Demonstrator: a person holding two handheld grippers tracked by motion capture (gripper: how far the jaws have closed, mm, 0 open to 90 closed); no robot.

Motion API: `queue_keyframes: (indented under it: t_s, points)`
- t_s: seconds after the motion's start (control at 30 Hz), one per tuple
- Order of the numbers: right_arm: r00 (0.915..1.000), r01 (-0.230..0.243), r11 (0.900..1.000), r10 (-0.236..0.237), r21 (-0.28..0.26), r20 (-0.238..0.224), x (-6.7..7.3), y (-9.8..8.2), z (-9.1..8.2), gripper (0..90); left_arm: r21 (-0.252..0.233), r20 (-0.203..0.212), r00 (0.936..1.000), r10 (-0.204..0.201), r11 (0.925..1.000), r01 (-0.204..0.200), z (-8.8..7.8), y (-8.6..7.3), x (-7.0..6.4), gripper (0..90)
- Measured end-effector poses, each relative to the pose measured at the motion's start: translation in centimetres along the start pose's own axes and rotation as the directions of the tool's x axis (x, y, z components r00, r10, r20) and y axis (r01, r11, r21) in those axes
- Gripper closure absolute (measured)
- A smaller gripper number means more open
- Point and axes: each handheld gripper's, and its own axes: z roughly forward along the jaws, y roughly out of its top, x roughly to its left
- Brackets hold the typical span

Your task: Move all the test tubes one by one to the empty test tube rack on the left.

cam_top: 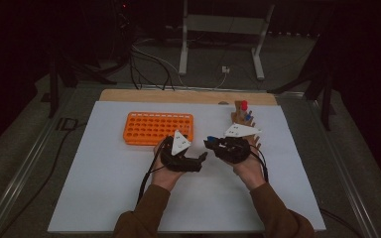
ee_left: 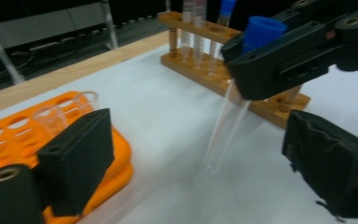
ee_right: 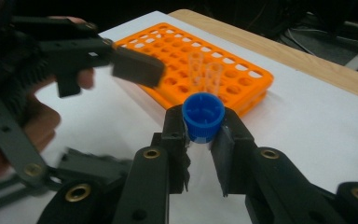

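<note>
My right gripper (ee_right: 203, 140) is shut on a clear test tube just below its blue cap (ee_right: 203, 115). The tube (ee_left: 223, 135) hangs down with its tip close to the white mat (cam_top: 109, 188). My left gripper (ee_left: 205, 163) is open, its black pads (ee_left: 81, 158) standing wide on either side of the tube's lower part and apart from it. In the high view both grippers meet at the mat's middle, the left gripper (cam_top: 203, 157) pointing right and the right gripper (cam_top: 210, 142) pointing left. An orange tube rack (cam_top: 158, 127) lies behind the left hand, with two clear tubes (ee_right: 205, 74) standing in it.
A wooden rack (cam_top: 239, 115) with red-capped and blue-capped tubes stands at the mat's back right; it lies just behind the held tube in the left gripper view (ee_left: 205, 51). The wooden table edge (cam_top: 178, 95) runs along the back. Cables trail from both grippers.
</note>
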Motion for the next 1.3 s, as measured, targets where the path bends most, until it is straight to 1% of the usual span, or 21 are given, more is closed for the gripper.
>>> queue_keyframes:
  t_s: [0.03, 0.07, 0.1, 0.17, 0.23, 0.37, 0.53, 0.57, 0.6, 0.63, 0.7, 0.83, 0.87, 0.93, 1.0, 1.13, 1.17, 1.27, 1.3]
  points:
    - [1.0000, 0.002, 1.000, -0.002, 0.001, -0.003, 0.1, 0.0, 0.1, 76.3, -0.002, -0.008, 0.9999, 0.008, 1.0000, -0.008, 0.1, 0.0, -0.1, 16.7]
    - [1.0000, 0.002, 1.000, -0.002, 0.001, -0.007, 0.2, 0.0, 0.2, 76.4, -0.003, -0.011, 0.9999, 0.010, 0.9999, -0.010, 0.1, 0.0, -0.2, 17.7]
    - [0.9999, 0.000, 1.000, 0.000, 0.000, -0.012, 0.3, 0.0, 0.3, 76.3, -0.008, -0.014, 0.9998, 0.012, 0.9999, -0.013, 0.2, 0.0, -0.2, 21.6]
    - [0.9998, -0.003, 1.000, 0.003, -0.003, -0.020, 0.4, 0.1, 0.4, 76.3, -0.010, -0.005, 0.9998, 0.021, 0.9997, -0.021, 0.3, 0.0, -0.4, 27.7]
    - [0.9996, -0.006, 1.000, 0.006, -0.004, -0.029, 0.5, 0.1, 0.5, 76.3, -0.007, 0.002, 0.9992, 0.039, 0.9992, -0.039, 0.4, -0.1, -0.5, 35.9]
    - [0.9993, -0.007, 1.000, 0.007, -0.004, -0.036, 0.8, 0.2, 0.7, 76.4, -0.006, 0.025, 0.9987, 0.043, 0.9991, -0.043, 0.6, -0.2, -0.6, 52.8]
    - [0.9992, -0.005, 1.000, 0.004, -0.008, -0.039, 0.8, 0.3, 0.7, 76.3, 0.007, 0.049, 0.9972, 0.057, 0.9983, -0.058, 0.7, -0.3, -0.7, 70.4]
    - [0.9992, -0.008, 1.000, 0.007, -0.009, -0.040, 0.8, 0.3, 0.6, 76.2, 0.007, 0.052, 0.9969, 0.059, 0.9982, -0.059, 0.7, -0.3, -0.6, 73.6]
    - [0.9991, -0.007, 1.000, 0.006, -0.009, -0.042, 0.8, 0.3, 0.6, 75.3, 0.009, 0.052, 0.9969, 0.060, 0.9982, -0.060, 0.7, -0.3, -0.6, 74.2]
    - [0.9989, -0.005, 1.000, 0.004, -0.015, -0.047, 0.7, 0.3, 0.5, 71.3, 0.010, 0.053, 0.9971, 0.056, 0.9984, -0.056, 0.7, -0.4, -0.6, 76.0]
    - [0.9978, -0.016, 0.999, 0.014, -0.030, -0.065, 0.6, 0.3, 0.2, 62.2, 0.015, 0.050, 0.9973, 0.055, 0.9984, -0.055, 0.7, -0.4, -0.4, 76.4]
    - [0.9981, -0.027, 0.998, 0.024, -0.060, -0.058, 0.2, 0.3, -0.4, 41.6, 0.015, 0.039, 0.9981, 0.048, 0.9987, -0.049, 0.6, -0.4, 0.1, 76.9]
    - [0.9987, -0.027, 0.998, 0.025, -0.063, -0.044, 0.1, 0.3, -0.5, 36.6, 0.013, 0.037, 0.9984, 0.043, 0.9990, -0.044, 0.5, -0.4, 0.2, 77.0]
    - [0.9994, -0.025, 0.997, 0.023, -0.070, -0.024, 0.0, 0.2, -0.8, 29.8, 0.012, 0.028, 0.9988, 0.040, 0.9991, -0.041, 0.4, -0.4, 0.5, 77.0]
    - [0.9997, -0.021, 0.997, 0.022, -0.070, 0.012, -0.2, 0.1, -1.1, 22.8, 0.009, 0.024, 0.9994, 0.026, 0.9996, -0.027, 0.2, -0.4, 0.8, 77.1]
    - [0.9980, -0.034, 0.996, 0.038, -0.081, 0.050, -0.7, -0.5, -1.6, 15.0, -0.002, 0.018, 0.9998, 0.002, 1.0000, -0.002, -0.2, -0.3, 1.6, 77.3]
    - [0.9975, -0.033, 0.996, 0.038, -0.083, 0.059, -0.8, -0.7, -1.8, 13.5, -0.003, 0.015, 0.9999, -0.002, 1.0000, 0.002, -0.3, -0.3, 1.8, 77.3]
    - [0.9958, -0.027, 0.996, 0.034, -0.080, 0.085, -1.1, -1.3, -2.2, 5.3, -0.006, -0.001, 1.0000, -0.004, 1.0000, 0.004, -0.7, -0.2, 2.4, 77.3]
    - [0.9951, -0.032, 0.996, 0.039, -0.078, 0.091, -1.1, -1.4, -2.4, 2.9, -0.009, -0.008, 0.9999, -0.008, 0.9999, 0.007, -0.8, -0.2, 2.6, 77.3]
